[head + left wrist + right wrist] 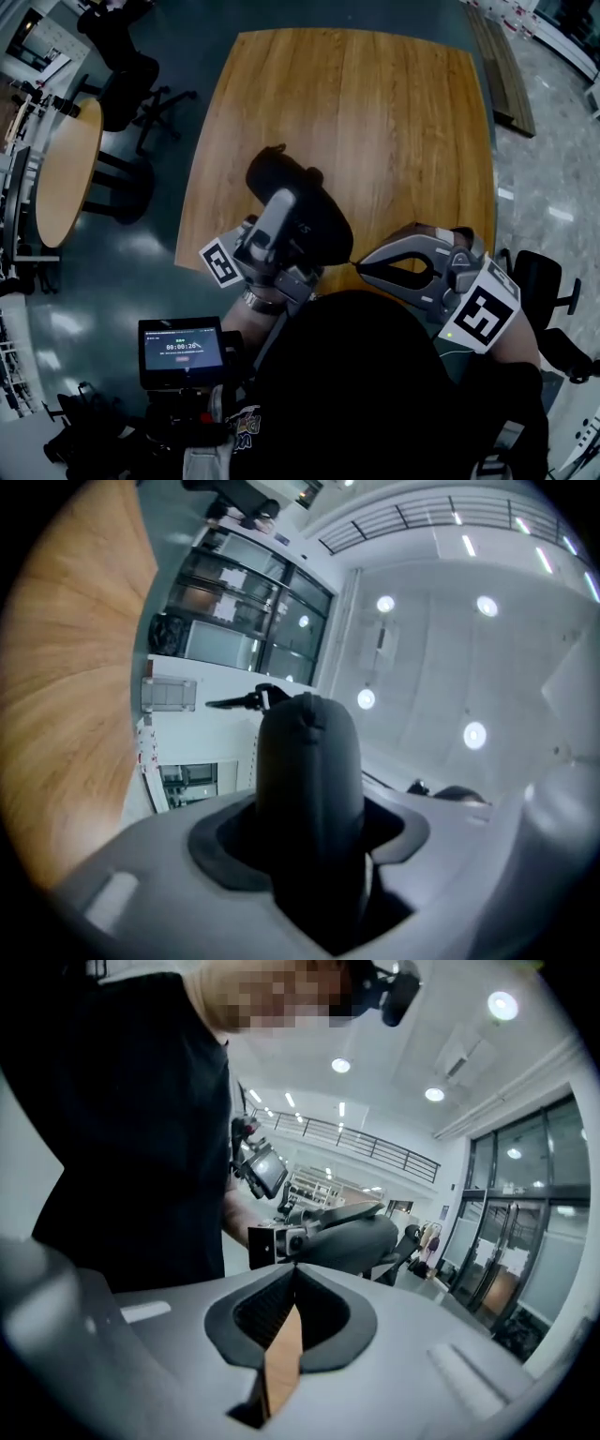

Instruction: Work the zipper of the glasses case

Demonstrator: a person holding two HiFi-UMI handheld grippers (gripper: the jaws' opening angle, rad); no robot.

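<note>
The black glasses case [314, 211] is off the wooden table [375, 112], near its front edge. My left gripper [281, 214] is shut on it. In the left gripper view the case [309, 761] fills the gap between the jaws and stands up against the ceiling; the zipper pull cannot be made out. My right gripper [362, 270] is just to the right of the case, apart from it, with jaws shut and nothing in them. In the right gripper view the jaw tips [293, 1267] meet, and the case [356, 1239] shows beyond them in the left gripper [281, 1237].
A round table [66, 169] and office chairs [131, 75] stand on the floor at the left. A small timer screen [180, 349] sits low at the left, beside the person's dark torso [375, 394]. Another chair [548, 295] is at the right.
</note>
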